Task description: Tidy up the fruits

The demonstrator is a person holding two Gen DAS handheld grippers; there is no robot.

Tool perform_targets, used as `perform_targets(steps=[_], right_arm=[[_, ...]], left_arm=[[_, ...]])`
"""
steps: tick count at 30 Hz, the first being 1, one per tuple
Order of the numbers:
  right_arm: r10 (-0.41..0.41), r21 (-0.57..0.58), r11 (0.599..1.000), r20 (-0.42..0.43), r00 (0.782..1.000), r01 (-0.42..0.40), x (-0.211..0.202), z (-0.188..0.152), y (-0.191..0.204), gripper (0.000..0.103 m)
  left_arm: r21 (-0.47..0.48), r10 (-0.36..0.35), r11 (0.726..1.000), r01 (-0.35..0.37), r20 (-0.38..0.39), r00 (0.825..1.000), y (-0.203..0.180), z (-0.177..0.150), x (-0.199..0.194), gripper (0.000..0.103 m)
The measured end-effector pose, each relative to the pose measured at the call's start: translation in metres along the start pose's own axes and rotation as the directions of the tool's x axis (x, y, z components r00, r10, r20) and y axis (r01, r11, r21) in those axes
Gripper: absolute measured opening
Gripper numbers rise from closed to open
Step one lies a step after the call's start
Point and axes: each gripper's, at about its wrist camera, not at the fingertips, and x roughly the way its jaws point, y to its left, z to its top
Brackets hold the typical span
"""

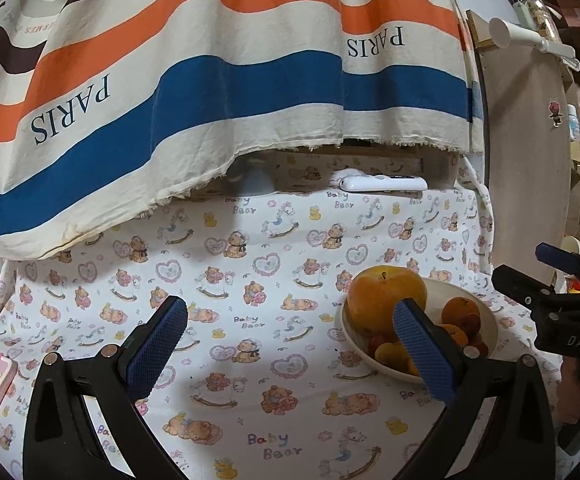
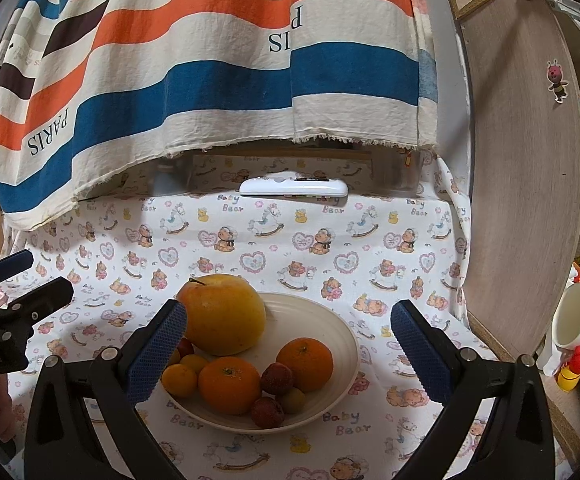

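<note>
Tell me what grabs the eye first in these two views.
The white bowl of fruit on the bear-print tablecloth stands out first, with a big yellow apple at its back left, two oranges and small fruits in front. Behind it hangs a striped cloth printed PARIS. The right gripper frames the bowl, open and empty.

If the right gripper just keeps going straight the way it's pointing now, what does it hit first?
Most likely the fruit in the white bowl: the open right gripper frames the two oranges, with the big yellow apple just beyond. Depth is hard to judge through the fisheye, so which fruit comes first is uncertain.
</note>
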Motion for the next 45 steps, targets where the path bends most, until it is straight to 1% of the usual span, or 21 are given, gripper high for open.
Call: perform_targets(steps=[6, 13, 45], right_arm=[[-0.005, 0.0, 1.0, 0.0, 1.0, 0.005, -0.001, -0.001, -0.002, 0.102], [-0.004, -0.001, 1.0, 0.0, 1.0, 0.004, 0.0, 0.0, -0.002, 0.102], [0.001, -0.003, 1.0, -0.001, 1.0, -0.001, 0.0, 0.001, -0.001, 0.102]], left_arm=[[0.018, 0.002, 1.0, -0.002, 0.023, 1.0, -0.003, 0.0, -0.005, 0.102], [0.009, 0.012, 1.0, -0.013, 0.048, 0.999, -0.003, 0.0, -0.011, 0.102], [0.012, 0.013, 1.0, -0.013, 0.004, 1.0, -0.002, 0.0, -0.002, 0.102]])
